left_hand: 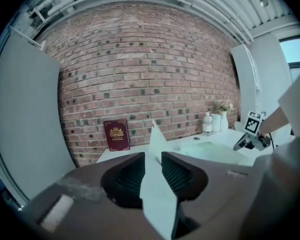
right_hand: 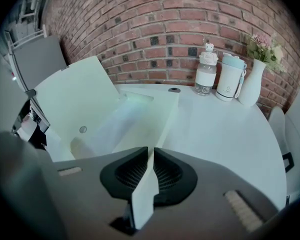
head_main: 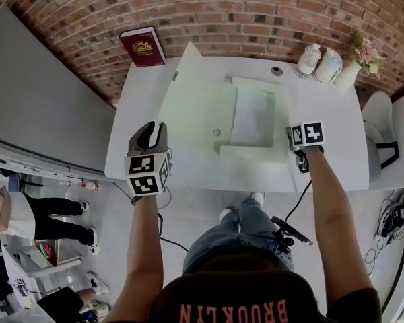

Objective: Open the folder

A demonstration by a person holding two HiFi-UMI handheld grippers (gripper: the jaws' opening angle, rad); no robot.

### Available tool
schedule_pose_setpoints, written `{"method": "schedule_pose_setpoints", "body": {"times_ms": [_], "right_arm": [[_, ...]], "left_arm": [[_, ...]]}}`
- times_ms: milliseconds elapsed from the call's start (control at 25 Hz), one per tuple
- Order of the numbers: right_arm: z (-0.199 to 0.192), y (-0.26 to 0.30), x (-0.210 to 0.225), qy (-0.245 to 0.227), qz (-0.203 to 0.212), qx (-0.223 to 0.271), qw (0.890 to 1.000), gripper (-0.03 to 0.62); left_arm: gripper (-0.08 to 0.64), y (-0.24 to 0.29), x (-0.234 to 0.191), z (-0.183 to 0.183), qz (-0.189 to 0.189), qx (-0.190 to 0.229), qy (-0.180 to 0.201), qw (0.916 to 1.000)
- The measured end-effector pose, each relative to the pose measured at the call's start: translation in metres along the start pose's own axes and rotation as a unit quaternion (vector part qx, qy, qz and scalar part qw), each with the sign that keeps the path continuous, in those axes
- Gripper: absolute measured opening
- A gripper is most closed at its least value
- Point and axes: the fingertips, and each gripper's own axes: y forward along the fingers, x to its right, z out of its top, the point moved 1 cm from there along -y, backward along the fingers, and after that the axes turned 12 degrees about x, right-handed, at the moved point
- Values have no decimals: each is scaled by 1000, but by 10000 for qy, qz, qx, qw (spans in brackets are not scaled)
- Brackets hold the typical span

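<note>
Folder [left_hand: 159, 201] within parted left claw [left_hand: 153, 158]

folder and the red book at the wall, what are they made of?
Folder: thin, pale, semi-matte sheet, probably plastic; the raised cover is flat, with a clean fold line. Red book: rigid cover with a gold stamped emblem, likely leatherette or coated board; which one is unclear.
</note>
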Motion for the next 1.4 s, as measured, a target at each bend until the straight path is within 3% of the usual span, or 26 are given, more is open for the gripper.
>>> {"method": "schedule_pose_setpoints", "body": {"times_ms": [440,680,760,960,1400], "right_arm": [[0,-1,-2,-222,-132,-10,9997,40],[0,-1,-9,-1108,-372,-7,9931,36],[1,-1,-12,-1342,-432,-17,9900,1],[-1,-2,-11,-1135,-542,-41,9920,-6],[-3,-1,-10,-884,-516,-393,9940,-6]], "left_arm": [[95,20,-52,-53,782,-993,-163,9918],[110,29,-80,-98,1135,-1616,-19,9803],[112,33,-86,-108,1199,-1803,-14,9763],[117,43,-92,-162,1096,-2574,-182,9599],[117,77,-95,-217,640,-3535,47,9332]]}}
